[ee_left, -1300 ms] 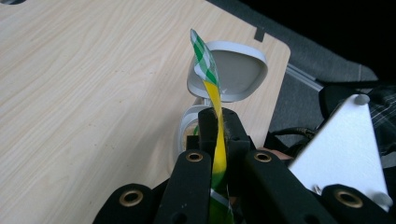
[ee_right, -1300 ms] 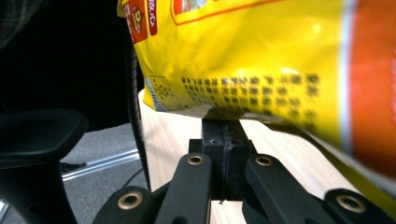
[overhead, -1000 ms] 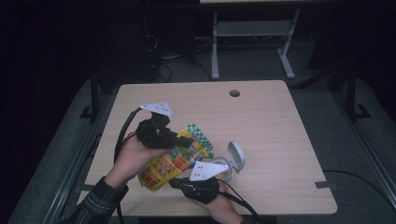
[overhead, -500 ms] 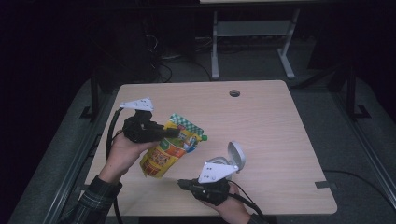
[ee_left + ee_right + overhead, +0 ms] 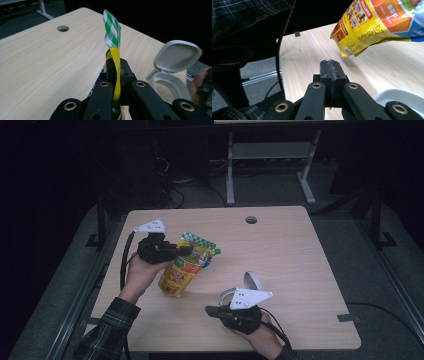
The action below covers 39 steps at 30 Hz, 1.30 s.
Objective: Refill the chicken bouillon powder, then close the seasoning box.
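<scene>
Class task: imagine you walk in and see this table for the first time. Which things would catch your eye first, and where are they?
The bright yellow snack pouch with a green-checked top stands out, held up off the light wooden table near its left side, pinched at its top edge in the shut jaws of the left gripper. Nearer the front edge stands a white round container with its hinged lid open, just beside the empty, shut right gripper.

pouch (image 5: pixel 186 265) left on table (image 5: pixel 300 255) | container (image 5: pixel 248 287) right of it

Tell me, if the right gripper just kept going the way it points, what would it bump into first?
Probably nothing on the table: the right gripper, jaws shut and empty, aims over the bare tabletop toward its edge. The yellow pouch seems to hang above that line, though depth is unclear.
</scene>
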### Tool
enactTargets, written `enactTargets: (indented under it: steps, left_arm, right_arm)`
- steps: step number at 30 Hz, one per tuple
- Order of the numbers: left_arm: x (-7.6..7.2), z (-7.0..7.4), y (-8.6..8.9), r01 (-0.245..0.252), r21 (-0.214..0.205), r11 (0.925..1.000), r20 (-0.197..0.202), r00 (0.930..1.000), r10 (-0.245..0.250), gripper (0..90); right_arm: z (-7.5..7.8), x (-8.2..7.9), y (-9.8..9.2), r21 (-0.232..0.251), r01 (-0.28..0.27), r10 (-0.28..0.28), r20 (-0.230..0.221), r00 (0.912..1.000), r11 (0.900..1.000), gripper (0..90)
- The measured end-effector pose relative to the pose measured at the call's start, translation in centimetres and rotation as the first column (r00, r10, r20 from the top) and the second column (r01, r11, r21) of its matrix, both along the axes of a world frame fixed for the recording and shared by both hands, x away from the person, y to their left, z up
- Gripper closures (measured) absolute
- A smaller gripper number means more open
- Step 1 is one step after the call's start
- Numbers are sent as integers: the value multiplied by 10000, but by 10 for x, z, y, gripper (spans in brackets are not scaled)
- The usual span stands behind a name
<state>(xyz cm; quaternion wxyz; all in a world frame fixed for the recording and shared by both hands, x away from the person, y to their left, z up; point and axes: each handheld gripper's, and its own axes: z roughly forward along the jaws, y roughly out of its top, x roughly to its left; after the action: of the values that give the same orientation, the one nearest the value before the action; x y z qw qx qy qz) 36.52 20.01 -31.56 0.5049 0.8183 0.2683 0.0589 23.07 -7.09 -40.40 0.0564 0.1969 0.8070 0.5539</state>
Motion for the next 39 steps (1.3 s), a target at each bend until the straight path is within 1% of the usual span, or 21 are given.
enactTargets:
  steps: [2,3,5,6,7,10,13,17,21,24,25,28,35,39]
  left_arm:
    - [6,-7,1,-80,-75,9999,80,9999,80,897]
    - [6,-7,1,-80,-75,9999,80,9999,80,897]
    - [8,-12,2,-105,-74,9999,194,9998,107,897]
    - [9,-17,5,-112,-126,9999,240,9996,115,897]
    - [9,-17,5,-112,-126,9999,240,9996,115,896]
    - [9,-24,10,-248,-205,9995,217,9994,253,896]
    - [5,-30,17,-327,-177,9993,218,9992,331,895]
    - [-3,-34,30,-326,-494,9982,310,9989,342,892]
    - [-12,-35,43,-290,-622,9976,366,9988,313,890]
    - [-20,-35,52,-240,-567,9981,421,9988,264,888]
    - [-23,-35,54,-271,-565,9980,414,9987,294,887]
    - [-31,-37,61,-367,-572,9977,559,9976,399,886]
    - [-47,-42,78,-461,-626,9970,609,9969,499,879]
    - [-57,-45,88,-477,-550,9973,663,9965,514,878]
  right_arm:
    - [2,0,-6,-9,67,-66,104,9999,10000,900]
    - [2,0,-6,-9,67,-66,104,9999,10000,900]
    - [3,1,-9,-8,56,-56,129,9999,10000,900]
    - [3,1,-12,17,118,-118,155,9998,9999,900]
    - [3,1,-12,17,118,-118,155,9998,9999,900]
    - [5,1,-16,-8,148,-148,191,9997,9999,900]
    - [7,2,-20,33,179,-180,216,9996,9998,900]
    - [9,2,-25,-19,94,-94,165,9998,10000,900]
    - [10,1,-30,-59,41,-40,181,9998,10000,900]
    - [10,1,-35,-50,3,-2,162,9999,10000,900]
    - [10,0,-37,-42,38,-38,148,9999,10000,900]
    - [10,-1,-40,-13,49,-49,213,9998,10000,900]
    - [10,0,-47,-74,179,-178,213,9996,9998,900]
    - [9,0,-51,-57,271,-270,175,9995,9996,900]
